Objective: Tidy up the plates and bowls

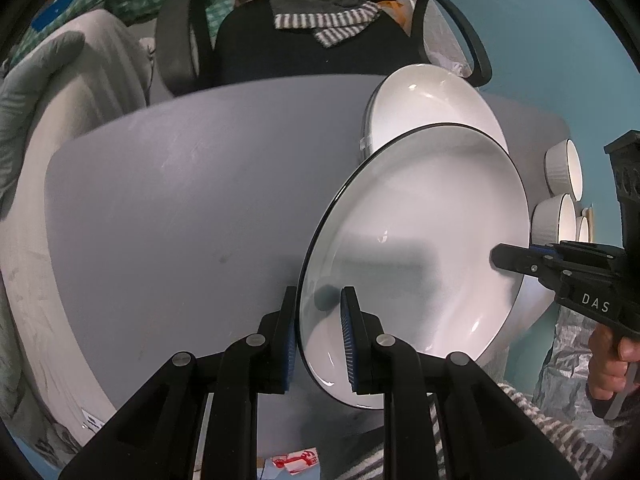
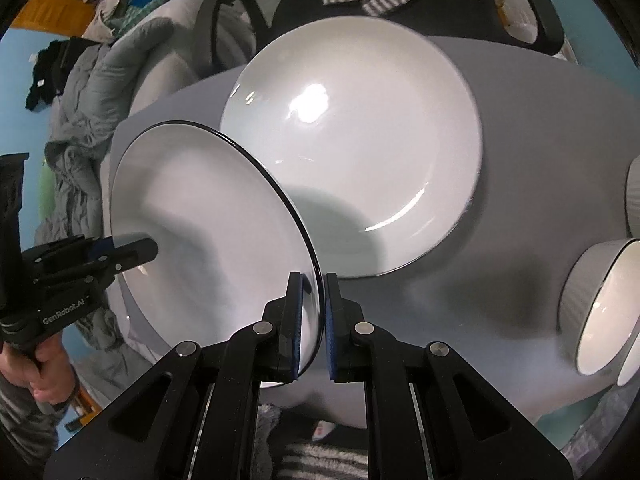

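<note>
A white plate with a thin black rim (image 1: 420, 220) (image 2: 200, 200) hangs tilted above the grey table (image 1: 180, 200) (image 2: 520, 140), held from both sides. My left gripper (image 1: 319, 296) is shut on its left rim, one pad on each face. My right gripper (image 2: 313, 280) is shut on the opposite rim; it also shows at the plate's right edge (image 1: 500, 258). A stack of white plates (image 1: 432, 100) (image 2: 360, 140) lies on the table just beyond and partly under the held plate. White ribbed bowls (image 1: 564, 168) (image 2: 600, 304) stand to the right of the stack.
A black office chair (image 1: 312, 52) with a striped cloth over its back stands at the table's far edge. Grey bedding (image 1: 40, 100) lies left of the table. The floor is blue. A person's hand (image 1: 608, 360) grips the right tool's handle.
</note>
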The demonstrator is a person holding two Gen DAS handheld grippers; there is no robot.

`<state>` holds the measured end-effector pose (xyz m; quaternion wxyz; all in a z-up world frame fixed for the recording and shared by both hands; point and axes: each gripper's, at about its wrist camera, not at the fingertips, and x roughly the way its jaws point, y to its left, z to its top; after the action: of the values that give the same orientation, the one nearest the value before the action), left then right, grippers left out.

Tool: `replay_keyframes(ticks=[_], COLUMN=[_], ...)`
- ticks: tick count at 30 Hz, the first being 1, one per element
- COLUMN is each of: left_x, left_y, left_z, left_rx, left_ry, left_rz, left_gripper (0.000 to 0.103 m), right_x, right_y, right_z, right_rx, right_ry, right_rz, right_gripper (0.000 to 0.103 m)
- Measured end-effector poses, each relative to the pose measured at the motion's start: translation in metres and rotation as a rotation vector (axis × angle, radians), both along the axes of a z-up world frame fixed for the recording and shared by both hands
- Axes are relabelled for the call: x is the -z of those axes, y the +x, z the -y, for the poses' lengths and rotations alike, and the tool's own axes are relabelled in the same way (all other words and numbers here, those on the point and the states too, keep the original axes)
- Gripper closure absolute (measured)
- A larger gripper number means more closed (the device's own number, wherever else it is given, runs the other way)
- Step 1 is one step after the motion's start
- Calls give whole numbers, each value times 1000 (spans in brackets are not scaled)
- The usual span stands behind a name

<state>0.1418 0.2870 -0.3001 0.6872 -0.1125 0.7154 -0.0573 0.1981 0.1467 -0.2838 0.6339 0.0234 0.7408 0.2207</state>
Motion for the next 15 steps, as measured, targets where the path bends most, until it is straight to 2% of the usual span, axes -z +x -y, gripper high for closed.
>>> replay_keyframes(ticks=[15], left_x=[3], left_y=[54], left_z=[48], left_rx=[-13], left_ry=[25], left_rz=[-15], left_gripper=[83], right_x=[5], right_y=[50], right_z=[35], right_rx=[22], right_ry=[10], right_rz=[-12], right_gripper=[93])
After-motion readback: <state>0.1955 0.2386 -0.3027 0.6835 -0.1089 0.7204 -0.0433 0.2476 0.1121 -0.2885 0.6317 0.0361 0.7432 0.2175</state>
